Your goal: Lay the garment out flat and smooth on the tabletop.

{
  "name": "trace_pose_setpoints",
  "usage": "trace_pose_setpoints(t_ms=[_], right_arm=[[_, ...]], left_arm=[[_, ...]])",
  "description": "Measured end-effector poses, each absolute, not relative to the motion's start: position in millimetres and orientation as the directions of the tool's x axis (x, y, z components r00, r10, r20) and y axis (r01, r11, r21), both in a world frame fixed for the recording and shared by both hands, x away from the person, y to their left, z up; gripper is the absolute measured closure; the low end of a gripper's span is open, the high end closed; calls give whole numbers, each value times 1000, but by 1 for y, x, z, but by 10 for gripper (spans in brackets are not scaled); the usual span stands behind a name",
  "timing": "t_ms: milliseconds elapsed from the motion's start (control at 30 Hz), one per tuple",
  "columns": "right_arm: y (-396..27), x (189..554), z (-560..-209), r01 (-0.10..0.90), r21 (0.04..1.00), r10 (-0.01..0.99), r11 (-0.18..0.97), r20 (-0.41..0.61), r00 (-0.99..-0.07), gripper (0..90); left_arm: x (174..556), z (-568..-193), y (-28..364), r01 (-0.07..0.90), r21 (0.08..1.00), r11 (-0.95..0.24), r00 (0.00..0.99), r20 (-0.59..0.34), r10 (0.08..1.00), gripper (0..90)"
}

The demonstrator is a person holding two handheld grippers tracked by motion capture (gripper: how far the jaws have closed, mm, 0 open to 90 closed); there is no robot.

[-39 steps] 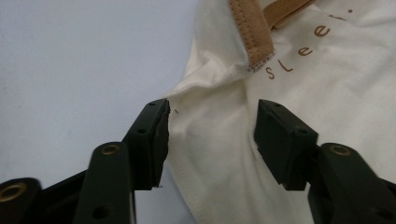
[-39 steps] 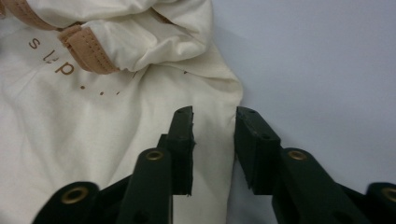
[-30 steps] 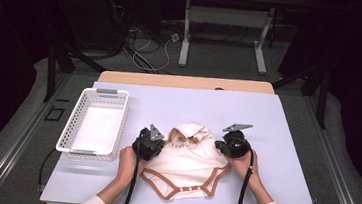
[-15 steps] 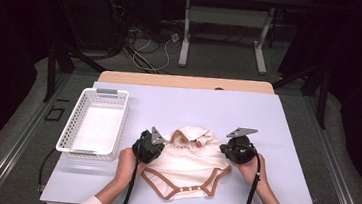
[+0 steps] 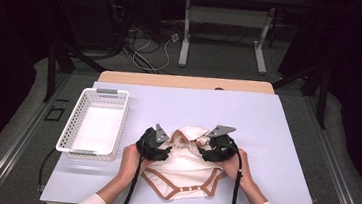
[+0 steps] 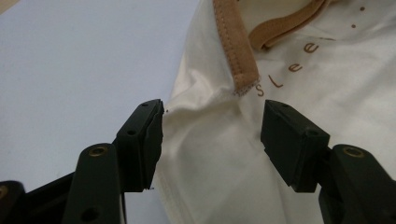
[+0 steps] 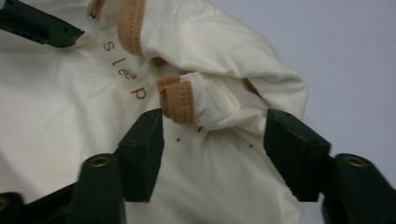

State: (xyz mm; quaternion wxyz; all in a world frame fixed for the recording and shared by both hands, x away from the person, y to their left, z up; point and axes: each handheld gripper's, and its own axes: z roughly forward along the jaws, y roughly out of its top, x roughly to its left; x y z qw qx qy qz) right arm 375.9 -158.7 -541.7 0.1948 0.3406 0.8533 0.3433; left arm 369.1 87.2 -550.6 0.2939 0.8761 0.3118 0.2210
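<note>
On the pale blue table (image 5: 275, 141), both grippers (image 5: 157, 147) (image 5: 214, 148), jaws just spread, partly hide the cream bodysuit (image 5: 188, 165), sleeves folded inward.

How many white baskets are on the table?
1. The white basket sits on the left of the table, left of the baby bodysuit. None seem hidden.

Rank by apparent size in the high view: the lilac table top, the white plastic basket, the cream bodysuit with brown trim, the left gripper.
Largest to smallest:
1. Lilac table top
2. White plastic basket and cream bodysuit with brown trim: too alike to rank
3. Left gripper
</note>
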Motion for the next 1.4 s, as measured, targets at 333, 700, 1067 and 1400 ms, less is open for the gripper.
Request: trace_pose_setpoints(t_ms=[333,700,1067,1400], right_arm=[[-156,388,-545,424,731,721,535,-133,-681,655],[-178,411,-542,461,777,809,428,-102,-580,728],[-191,417,-543,525,758,841,387,-55,-539,518],[-195,382,-526,470,784,788,406,-40,-615,508]], left_arm=[[378,-549,82,394,667,-633,708,219,672,644],[392,-552,85,427,662,-616,661,236,712,778],[397,-552,88,469,645,-604,657,202,726,626],[386,-541,82,407,659,-633,700,221,679,368]])
